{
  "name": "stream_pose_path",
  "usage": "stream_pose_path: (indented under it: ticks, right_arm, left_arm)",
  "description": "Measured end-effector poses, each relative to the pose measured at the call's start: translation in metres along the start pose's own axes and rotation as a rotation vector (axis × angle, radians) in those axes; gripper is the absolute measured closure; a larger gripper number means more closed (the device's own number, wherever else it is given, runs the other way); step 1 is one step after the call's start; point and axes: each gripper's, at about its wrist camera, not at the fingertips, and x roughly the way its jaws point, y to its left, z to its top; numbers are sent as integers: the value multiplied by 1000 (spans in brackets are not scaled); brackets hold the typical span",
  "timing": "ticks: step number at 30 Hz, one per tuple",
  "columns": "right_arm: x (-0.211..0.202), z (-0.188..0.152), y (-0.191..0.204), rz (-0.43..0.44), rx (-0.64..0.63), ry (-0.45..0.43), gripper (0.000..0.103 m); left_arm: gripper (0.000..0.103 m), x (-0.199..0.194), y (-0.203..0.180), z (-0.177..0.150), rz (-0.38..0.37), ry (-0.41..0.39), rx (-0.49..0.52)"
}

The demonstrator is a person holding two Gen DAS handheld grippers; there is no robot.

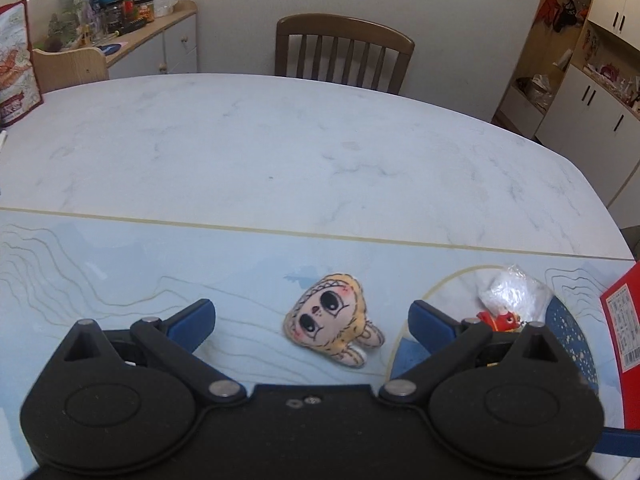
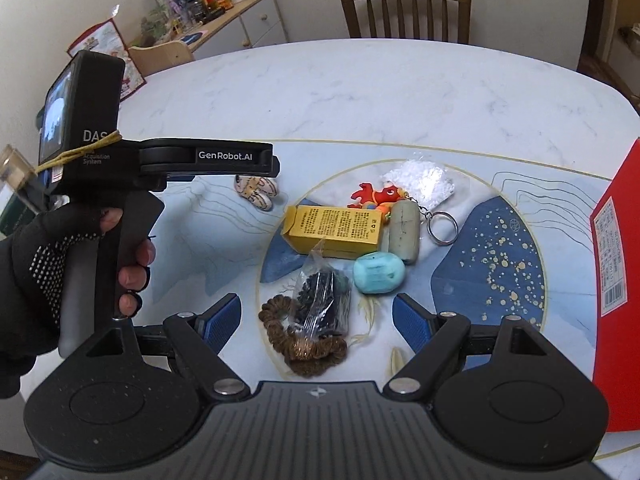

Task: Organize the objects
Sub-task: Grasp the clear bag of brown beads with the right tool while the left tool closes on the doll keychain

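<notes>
- The left gripper (image 1: 311, 320) has its blue-padded jaws spread wide, with nothing between them and nothing touching either pad.
- Ahead of that gap, on the pale blue mat (image 1: 120, 272), lies a small plush doll (image 1: 328, 320) in a yellow hood (face up, big dark eyes), nearer the right-hand finger than the left-hand one but clear of both.
- Just beyond the right-hand finger sit a red toy figure (image 1: 496, 318) and a clear bag of white bits (image 1: 510, 288).
- The right gripper (image 2: 317, 318) is likewise spread wide and holds nothing.
- In the right wrist view, a brown hair tie (image 2: 308, 344) and a clear bag of dark items (image 2: 324, 304) lie between its fingers on the mat; whether the pads reach down to them I cannot tell.
- Further out sits a cluster: a yellow box (image 2: 334, 232), a teal block (image 2: 378, 278), a grey-green cylinder (image 2: 405, 232) and a keyring (image 2: 442, 228) just beside it.
- A gloved hand (image 2: 52, 276) grips the handle of the left tool at the left of that view.
- A red box (image 2: 616, 280) stands at the mat's right edge.
</notes>
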Motion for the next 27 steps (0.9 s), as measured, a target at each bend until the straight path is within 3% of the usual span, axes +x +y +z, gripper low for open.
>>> stream_pose_path:
  ticks: [5,12,22,24,27]
  right_arm:
    - [14,2,-1,-12,23,25,25]
    - [27,4,-4,6,54,55,50]
    - [34,3,-5,9,72,83,59]
    - [34,3,-5,7,72,86,69]
    - [33,3,-5,7,73,87,72]
  left_arm:
    - [3,10,-2,-4,-3,2,28]
    - [19,19,1,-9,-32,24,41]
    - [45,19,3,-7,-38,22,43]
    - [45,18,5,-6,-45,26,37]
    - [48,18,7,-3,-50,31,31]
